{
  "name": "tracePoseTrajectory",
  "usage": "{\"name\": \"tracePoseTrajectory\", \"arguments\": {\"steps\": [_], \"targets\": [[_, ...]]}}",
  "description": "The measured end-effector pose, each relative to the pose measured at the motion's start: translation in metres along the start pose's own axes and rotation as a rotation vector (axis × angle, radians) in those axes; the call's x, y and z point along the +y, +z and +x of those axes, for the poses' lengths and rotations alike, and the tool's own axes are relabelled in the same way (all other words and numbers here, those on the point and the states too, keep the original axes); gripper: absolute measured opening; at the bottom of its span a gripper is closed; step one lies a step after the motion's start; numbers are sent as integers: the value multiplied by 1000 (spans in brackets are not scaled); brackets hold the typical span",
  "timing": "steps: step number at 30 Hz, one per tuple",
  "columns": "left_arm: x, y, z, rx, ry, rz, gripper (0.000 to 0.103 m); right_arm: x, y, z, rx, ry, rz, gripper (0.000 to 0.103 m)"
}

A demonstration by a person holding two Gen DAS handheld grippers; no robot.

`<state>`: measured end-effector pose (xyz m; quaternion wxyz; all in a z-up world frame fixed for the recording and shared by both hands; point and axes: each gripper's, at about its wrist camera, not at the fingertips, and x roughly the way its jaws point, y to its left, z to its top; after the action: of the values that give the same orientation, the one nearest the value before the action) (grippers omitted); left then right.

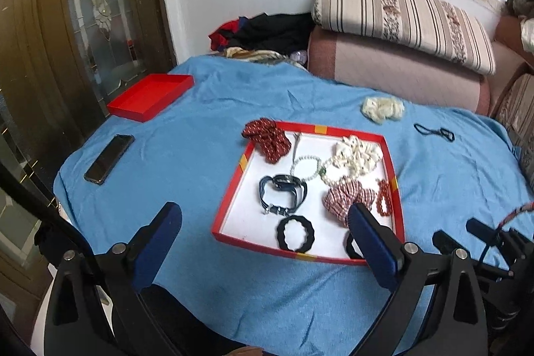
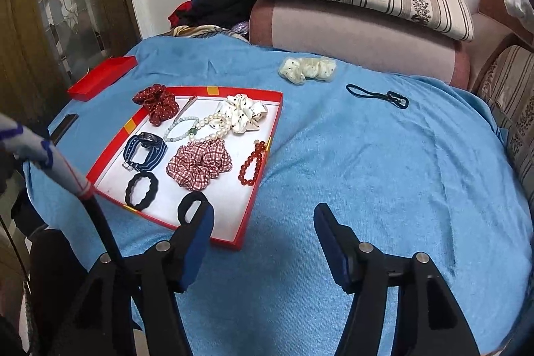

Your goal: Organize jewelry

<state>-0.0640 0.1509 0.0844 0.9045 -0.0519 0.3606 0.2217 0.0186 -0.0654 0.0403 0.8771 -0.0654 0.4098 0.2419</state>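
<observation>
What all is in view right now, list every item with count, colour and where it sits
tray: 1, red rim, white floor, on blue cloth
scrunchies in tray: 3, dark red dotted, cream dotted, red checked
cream scrunchie: 1, on cloth beyond tray
black hair ties: 2, tray's near edge
watch: 1, navy striped strap, in tray
bead bracelets: red, pale green, pearl, in tray
dark cord: 1, on cloth, right of tray
red lid: 1, far left
phone: 1, black, left
left tool: open, empty
right tool: open, empty

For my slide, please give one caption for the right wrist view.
Open right gripper above blue cloth, beside red tray of jewelry.
</observation>
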Motion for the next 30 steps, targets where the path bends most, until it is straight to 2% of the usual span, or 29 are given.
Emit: {"name": "tracePoseTrajectory", "arguments": {"steps": [4,9,15,30], "targets": [[-5,-3,7,28,-15,18,99,3,7,0,-4,1,-4,67],[-6,-7,19,73,-32,15,99,7,6,1,-12,-14,-8,72],[-2,-12,38,131,-45,2,99,8,4,13,21,-31,-12,72],[14,-19,65,197,-80,-51,99,33,9,27,47,-65,-79,72]]}}
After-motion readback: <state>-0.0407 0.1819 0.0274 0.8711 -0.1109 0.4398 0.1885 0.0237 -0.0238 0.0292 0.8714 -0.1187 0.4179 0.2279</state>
